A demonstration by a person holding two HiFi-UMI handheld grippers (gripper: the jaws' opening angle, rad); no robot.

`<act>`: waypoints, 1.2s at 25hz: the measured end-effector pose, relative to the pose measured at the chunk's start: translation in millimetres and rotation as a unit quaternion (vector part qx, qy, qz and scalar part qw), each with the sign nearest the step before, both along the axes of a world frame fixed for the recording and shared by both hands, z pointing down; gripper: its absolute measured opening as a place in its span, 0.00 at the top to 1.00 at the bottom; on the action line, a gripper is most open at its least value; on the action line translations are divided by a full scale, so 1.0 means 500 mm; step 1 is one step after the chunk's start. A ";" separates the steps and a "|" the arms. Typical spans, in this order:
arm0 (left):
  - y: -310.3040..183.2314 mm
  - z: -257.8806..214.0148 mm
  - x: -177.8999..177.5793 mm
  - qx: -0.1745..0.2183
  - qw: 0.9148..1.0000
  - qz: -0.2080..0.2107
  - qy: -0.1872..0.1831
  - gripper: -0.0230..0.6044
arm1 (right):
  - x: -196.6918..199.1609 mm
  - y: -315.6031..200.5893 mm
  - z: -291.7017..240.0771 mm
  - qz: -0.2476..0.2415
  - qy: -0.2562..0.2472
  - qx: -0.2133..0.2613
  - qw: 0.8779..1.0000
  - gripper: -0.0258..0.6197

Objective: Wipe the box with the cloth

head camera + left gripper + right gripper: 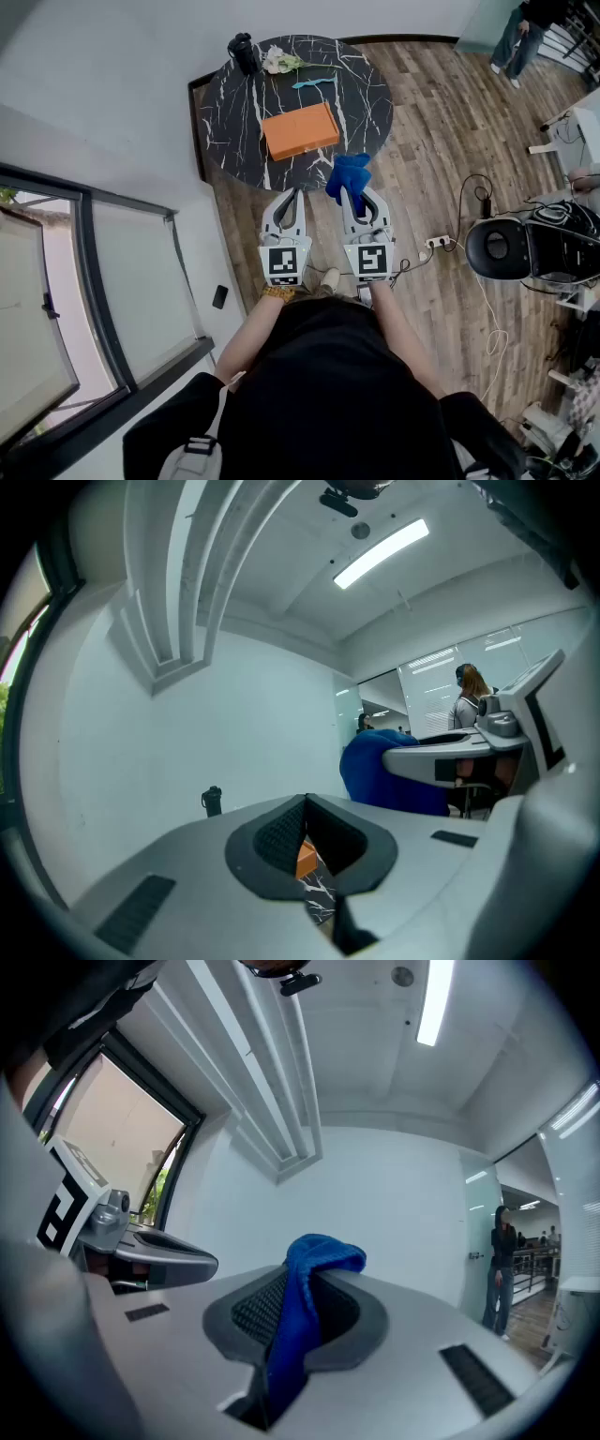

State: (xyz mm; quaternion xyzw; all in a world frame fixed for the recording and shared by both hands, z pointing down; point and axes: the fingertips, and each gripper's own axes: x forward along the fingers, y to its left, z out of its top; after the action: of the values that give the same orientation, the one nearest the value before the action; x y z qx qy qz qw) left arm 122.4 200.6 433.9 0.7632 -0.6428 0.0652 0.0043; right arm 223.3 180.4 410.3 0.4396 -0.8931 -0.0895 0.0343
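**A:** How far along is the wiping?

**B:** It doesn't look started. The orange box [300,130] lies flat on the round marble table [225,141], a little toward six o'clock from the centre, and nothing touches it.

**A:** Where is the cloth?

**B:** The blue cloth [348,177] is pinched in the right gripper [292,1312]. The jaws are clamped on a fold, with the rest bunched above the tips and trailing below. It hovers at the table's edge at about five o'clock, near the box's closest corner but apart from it.

**A:** And the other hand?

**B:** The left gripper [297,192] is clenched on nothing. It sits at the rim near six o'clock and points toward the box.

**A:** So what is left to do?

**B:** Probably all of it. The person has to bring the cloth onto the top of the box and sweep it across. The left gripper could steady the box meanwhile. The dark mug [245,52] at eleven o'clock and the flowers [279,62] at twelve seem clear of that path.
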 end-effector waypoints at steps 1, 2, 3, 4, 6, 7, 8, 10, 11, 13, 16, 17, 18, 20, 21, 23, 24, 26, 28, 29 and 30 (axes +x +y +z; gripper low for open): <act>-0.002 0.000 -0.001 0.000 1.000 -0.001 0.001 0.95 | -0.003 -0.002 -0.002 0.001 -0.004 -0.004 1.000 0.90; -0.004 0.000 -0.001 0.001 1.000 -0.001 0.001 0.95 | -0.006 -0.003 -0.003 0.001 -0.006 -0.008 1.000 0.90; -0.006 0.000 -0.002 0.001 1.000 -0.001 0.001 0.95 | -0.008 -0.005 -0.003 0.001 -0.007 -0.009 1.000 0.90; -0.008 0.000 -0.003 0.001 1.000 -0.001 0.001 0.95 | -0.010 -0.008 -0.001 -0.001 -0.005 -0.007 1.000 0.90; -0.014 -0.002 -0.005 0.001 1.000 0.001 -0.001 0.95 | -0.011 -0.014 0.004 -0.004 -0.002 -0.004 1.000 0.90; -0.019 -0.002 -0.007 0.001 1.000 0.001 -0.002 0.95 | -0.012 -0.018 0.002 -0.004 -0.004 -0.006 1.000 0.90; -0.024 -0.003 -0.009 0.001 1.000 0.000 -0.002 0.95 | -0.012 -0.021 -0.001 -0.002 -0.008 -0.009 1.000 0.90; -0.032 -0.003 -0.015 0.000 1.000 -0.002 -0.002 0.95 | -0.011 -0.029 -0.003 0.001 -0.014 -0.012 1.000 0.90; -0.036 -0.003 -0.017 -0.001 1.000 -0.003 -0.003 0.95 | -0.009 -0.034 -0.001 0.003 -0.015 -0.012 1.000 0.90; -0.044 -0.002 -0.023 -0.004 1.000 -0.002 -0.004 0.95 | -0.004 -0.047 0.004 0.007 -0.014 -0.012 1.000 0.90; -0.064 0.001 -0.042 -0.013 1.000 -0.002 -0.004 0.95 | -0.002 -0.071 0.010 0.016 -0.015 -0.020 1.000 0.90; -0.074 0.004 -0.052 -0.018 1.000 -0.002 -0.001 0.95 | -0.004 -0.082 0.012 0.020 -0.016 -0.023 0.999 0.90; -0.088 0.009 -0.062 -0.023 1.000 0.000 0.003 0.95 | -0.006 -0.094 0.013 0.025 -0.017 -0.025 0.999 0.90; -0.125 0.021 -0.075 -0.032 0.999 0.008 0.011 0.95 | -0.010 -0.123 0.013 0.037 -0.016 -0.028 0.999 0.90; -0.148 0.028 -0.080 -0.036 0.999 0.014 0.014 0.95 | -0.012 -0.141 0.013 0.044 -0.014 -0.029 0.999 0.90; -0.200 0.036 -0.091 -0.042 0.999 0.028 0.017 0.95 | -0.020 -0.183 0.015 0.057 -0.006 -0.029 0.998 0.90; -0.227 0.038 -0.100 -0.044 0.998 0.035 0.019 0.95 | -0.024 -0.205 0.016 0.064 -0.002 -0.029 0.998 0.90; -0.282 0.033 -0.119 -0.044 0.997 0.052 0.023 0.95 | -0.035 -0.251 0.014 0.082 0.001 -0.030 0.996 0.90; -0.332 0.020 -0.137 -0.044 0.996 0.075 0.021 0.95 | -0.045 -0.293 0.008 0.108 0.002 -0.034 0.994 0.90; -0.354 0.017 -0.147 -0.045 0.995 0.086 0.020 0.95 | -0.053 -0.313 0.008 0.121 0.002 -0.037 0.992 0.90; -0.377 0.016 -0.159 -0.050 0.994 0.096 0.019 0.95 | -0.063 -0.334 0.010 0.131 0.004 -0.041 0.990 0.90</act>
State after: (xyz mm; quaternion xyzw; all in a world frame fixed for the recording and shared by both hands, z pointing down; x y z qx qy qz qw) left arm 43.0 12.3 442.0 0.8213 -0.5624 0.0823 0.0482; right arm 191.6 13.5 415.5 0.5509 -0.8304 -0.0491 0.0676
